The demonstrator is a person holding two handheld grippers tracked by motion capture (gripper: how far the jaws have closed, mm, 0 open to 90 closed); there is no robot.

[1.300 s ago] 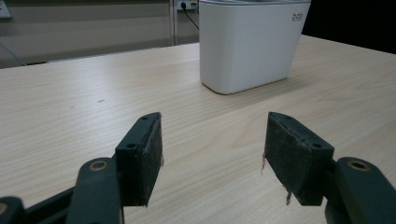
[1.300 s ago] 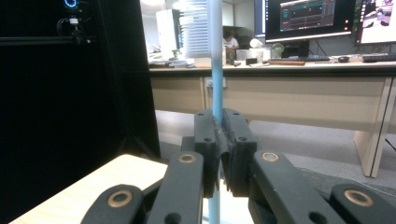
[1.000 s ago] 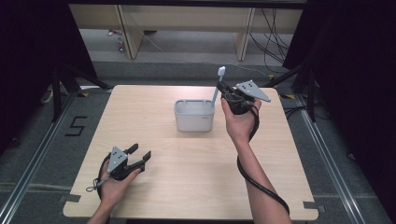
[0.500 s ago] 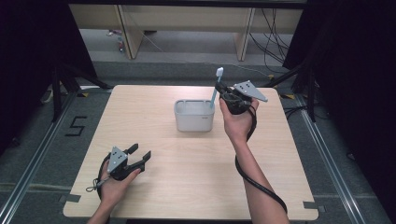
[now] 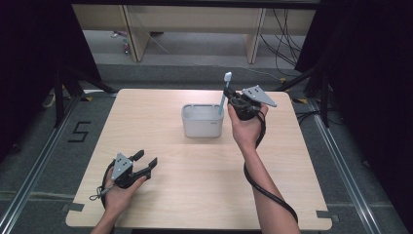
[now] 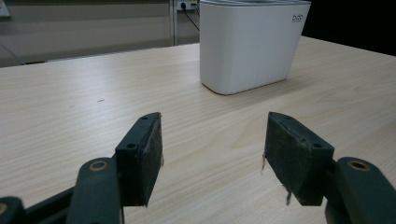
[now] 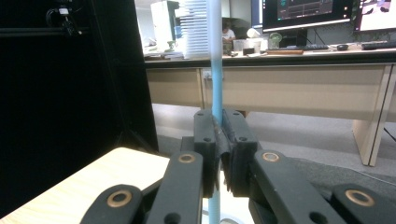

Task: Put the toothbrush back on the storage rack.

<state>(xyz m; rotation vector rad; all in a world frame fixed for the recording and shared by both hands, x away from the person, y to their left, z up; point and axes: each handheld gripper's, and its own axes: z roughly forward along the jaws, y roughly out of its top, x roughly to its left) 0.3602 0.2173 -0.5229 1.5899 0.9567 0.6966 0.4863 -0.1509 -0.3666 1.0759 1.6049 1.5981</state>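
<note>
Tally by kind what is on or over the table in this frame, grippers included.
Grippers: 2, the left gripper open near the table's front edge, the right gripper shut on the toothbrush
Toothbrushes: 1, the light blue toothbrush, upright beside the container
Containers: 1, the white container
Total: 4

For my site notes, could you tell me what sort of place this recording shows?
Probably an office or lab recording station: a wooden table ringed by black curtains, office desks carrying computer monitors, and loose cables on the floor.
</note>
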